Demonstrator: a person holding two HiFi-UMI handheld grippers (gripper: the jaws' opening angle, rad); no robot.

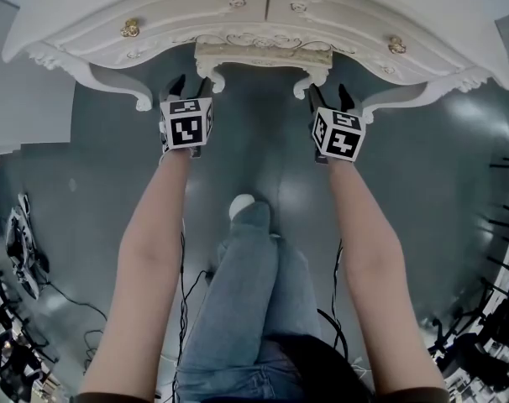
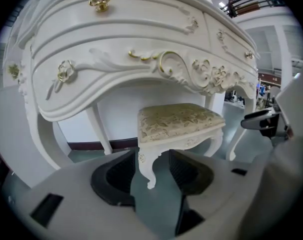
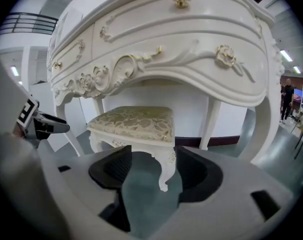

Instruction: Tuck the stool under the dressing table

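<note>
Now one stool [image 1: 263, 54] under one dressing table [image 1: 263, 7] — left hand-held gripper [image 1: 190, 89], right hand-held gripper [image 1: 330, 99]: both apart.

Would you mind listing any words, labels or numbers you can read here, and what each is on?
No readable text. The cubes on the left gripper and right gripper show only black-and-white square markers; the dressing table and stool carry only carved ornament.

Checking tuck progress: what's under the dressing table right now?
The stool stands under the dressing table, cushioned seat and front legs showing. From the head view the table covers all but its front edge. Its back legs can't be made out.
</note>
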